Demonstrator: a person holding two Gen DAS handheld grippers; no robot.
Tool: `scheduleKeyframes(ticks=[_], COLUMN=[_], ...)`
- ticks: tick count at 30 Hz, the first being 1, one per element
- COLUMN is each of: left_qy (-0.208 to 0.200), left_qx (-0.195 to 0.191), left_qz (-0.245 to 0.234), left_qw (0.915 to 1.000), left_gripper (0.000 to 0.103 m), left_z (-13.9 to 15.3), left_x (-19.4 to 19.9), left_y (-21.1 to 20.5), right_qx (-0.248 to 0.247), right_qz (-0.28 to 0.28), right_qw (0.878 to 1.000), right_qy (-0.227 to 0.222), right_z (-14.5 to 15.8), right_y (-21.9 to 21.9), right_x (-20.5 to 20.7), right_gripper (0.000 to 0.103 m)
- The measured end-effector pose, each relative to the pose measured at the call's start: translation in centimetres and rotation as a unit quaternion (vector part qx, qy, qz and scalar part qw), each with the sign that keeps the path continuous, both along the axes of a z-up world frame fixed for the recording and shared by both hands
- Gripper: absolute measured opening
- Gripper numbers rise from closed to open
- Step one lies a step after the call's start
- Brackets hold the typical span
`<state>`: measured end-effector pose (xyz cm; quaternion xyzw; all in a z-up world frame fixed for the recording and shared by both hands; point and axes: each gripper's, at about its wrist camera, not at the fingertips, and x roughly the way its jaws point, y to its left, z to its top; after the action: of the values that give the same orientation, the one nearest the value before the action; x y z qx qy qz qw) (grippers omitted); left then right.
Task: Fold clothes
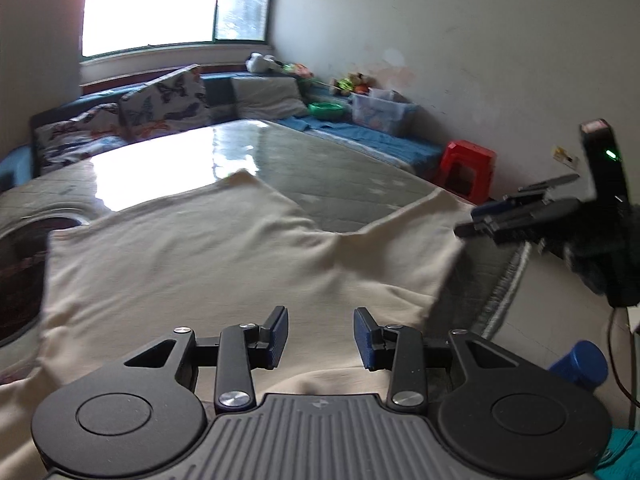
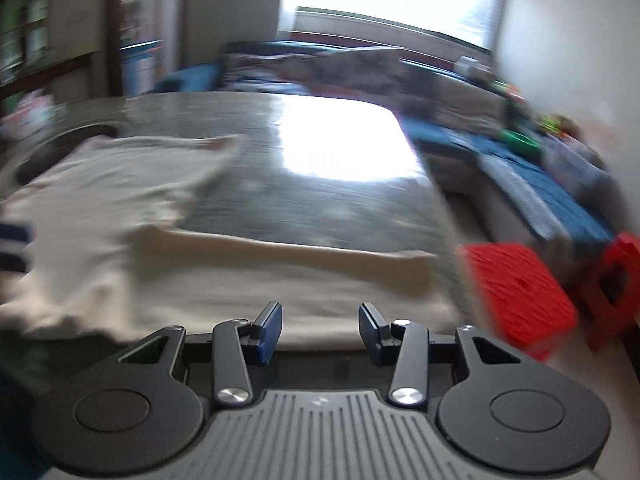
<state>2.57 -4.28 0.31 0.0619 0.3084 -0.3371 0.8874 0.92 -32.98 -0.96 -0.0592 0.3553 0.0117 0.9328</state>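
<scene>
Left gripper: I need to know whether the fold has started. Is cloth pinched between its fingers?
No, the left gripper stands open above the cream garment, with nothing pinched between its pads.

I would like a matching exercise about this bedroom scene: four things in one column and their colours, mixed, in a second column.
Things:
1. garment spread on the mattress
2. stool by the wall
3. bowl near the far wall
4. pads of the left gripper

Colours:
A. green
B. blue
C. cream
D. red

Pairs: 1-C, 2-D, 3-A, 4-B
</scene>
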Motion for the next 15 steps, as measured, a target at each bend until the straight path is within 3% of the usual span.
scheduleKeyframes(ticks=[3, 8, 11, 13, 14, 15], left_qy=[0.007, 0.014, 0.017, 0.018, 0.017, 0.017], left_qx=[0.007, 0.017, 0.023, 0.025, 0.025, 0.026], left_qz=[-0.016, -0.031, -0.033, -0.034, -0.035, -0.035], left_qw=[0.9998, 0.9993, 0.9990, 0.9989, 0.9989, 0.9989], left_gripper=[0.038, 0.038, 0.038, 0.038, 0.038, 0.038], left_z=[-0.7, -1.4, -1.7, -1.8, -1.8, -1.8], left_x=[-0.2, -0.5, -0.5, -0.5, -0.5, -0.5], left_y=[-1.4, -2.6, -3.0, -3.0, -3.0, -3.0], right_qx=[0.011, 0.036, 0.052, 0.061, 0.061, 0.061], right_qz=[-0.061, -0.103, -0.106, -0.105, -0.104, -0.104], right_qw=[0.998, 0.994, 0.993, 0.993, 0.993, 0.993], right_qy=[-0.001, 0.001, -0.004, -0.008, -0.010, -0.013], right_z=[-0.7, -1.7, -2.0, -1.9, -1.9, -1.8], right_y=[-2.9, -5.5, -6.2, -6.3, -6.2, -6.1], right_x=[0.4, 1.3, 1.5, 1.6, 1.7, 1.8], right_gripper=[0.042, 0.041, 0.030, 0.019, 0.008, 0.008])
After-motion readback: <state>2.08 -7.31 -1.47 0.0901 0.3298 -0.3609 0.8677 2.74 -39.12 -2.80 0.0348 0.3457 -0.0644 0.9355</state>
